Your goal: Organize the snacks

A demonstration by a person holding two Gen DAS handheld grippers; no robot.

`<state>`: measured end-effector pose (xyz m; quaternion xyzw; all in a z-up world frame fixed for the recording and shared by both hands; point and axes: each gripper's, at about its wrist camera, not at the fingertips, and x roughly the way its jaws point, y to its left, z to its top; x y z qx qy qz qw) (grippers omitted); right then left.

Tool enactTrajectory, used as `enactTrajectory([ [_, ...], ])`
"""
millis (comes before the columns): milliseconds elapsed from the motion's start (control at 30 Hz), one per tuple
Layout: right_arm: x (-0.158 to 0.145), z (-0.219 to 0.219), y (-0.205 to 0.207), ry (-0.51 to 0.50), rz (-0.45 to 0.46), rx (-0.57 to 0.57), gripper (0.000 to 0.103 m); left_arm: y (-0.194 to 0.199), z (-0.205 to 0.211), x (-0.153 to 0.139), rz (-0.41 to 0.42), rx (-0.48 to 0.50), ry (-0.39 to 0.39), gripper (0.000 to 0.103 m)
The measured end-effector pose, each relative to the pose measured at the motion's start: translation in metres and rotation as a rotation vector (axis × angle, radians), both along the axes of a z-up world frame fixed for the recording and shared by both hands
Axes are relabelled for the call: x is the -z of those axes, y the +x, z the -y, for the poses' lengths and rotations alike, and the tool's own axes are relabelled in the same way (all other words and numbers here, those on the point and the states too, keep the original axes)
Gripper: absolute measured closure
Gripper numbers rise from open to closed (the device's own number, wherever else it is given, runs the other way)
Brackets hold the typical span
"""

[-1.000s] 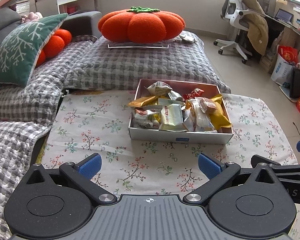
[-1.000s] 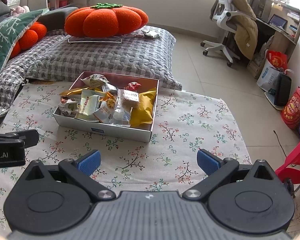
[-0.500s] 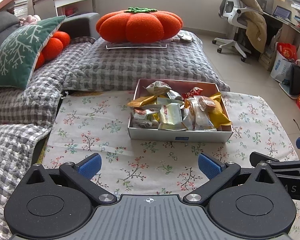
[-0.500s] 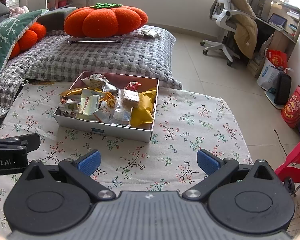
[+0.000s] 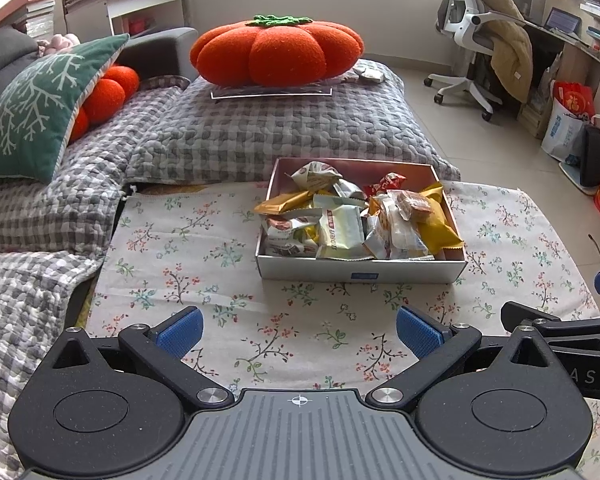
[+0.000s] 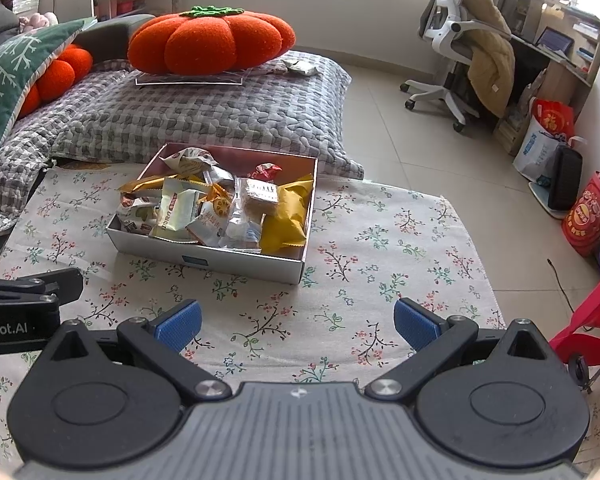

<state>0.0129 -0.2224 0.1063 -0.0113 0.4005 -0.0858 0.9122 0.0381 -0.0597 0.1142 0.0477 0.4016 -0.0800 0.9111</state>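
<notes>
A shallow white cardboard box (image 5: 360, 272) (image 6: 220, 258) sits on the floral tablecloth (image 5: 188, 248) (image 6: 380, 248), heaped with several wrapped snacks (image 5: 340, 228) (image 6: 216, 208), among them a yellow packet (image 5: 438, 224) (image 6: 288, 212) at its right side. My left gripper (image 5: 299, 330) is open over the cloth, short of the box, nothing between its blue pads. My right gripper (image 6: 296, 324) is likewise open and empty, near the table's front, with the box ahead to its left. Each gripper shows at the edge of the other's view.
Behind the table lies a grey checked mattress (image 5: 260, 128) with a big orange pumpkin cushion (image 5: 276, 54) and a green pillow (image 5: 36, 108). An office chair (image 6: 460, 52), desk and bags (image 6: 588, 216) stand at the right on tiled floor. A red stool (image 6: 592, 316) is near right.
Both grippers have drawn back and risen very slightly, so the box sits a little higher in view. Jaws stay open; nothing was touched.
</notes>
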Motion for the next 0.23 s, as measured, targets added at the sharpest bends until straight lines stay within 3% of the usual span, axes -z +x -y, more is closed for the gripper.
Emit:
enactTrajectory([
  [233,0.0003,-0.0008,-0.0004,-0.003,-0.001,0.002,0.001,-0.0002,0.0001,0.0003,0.0,0.002,0.001,0.0],
])
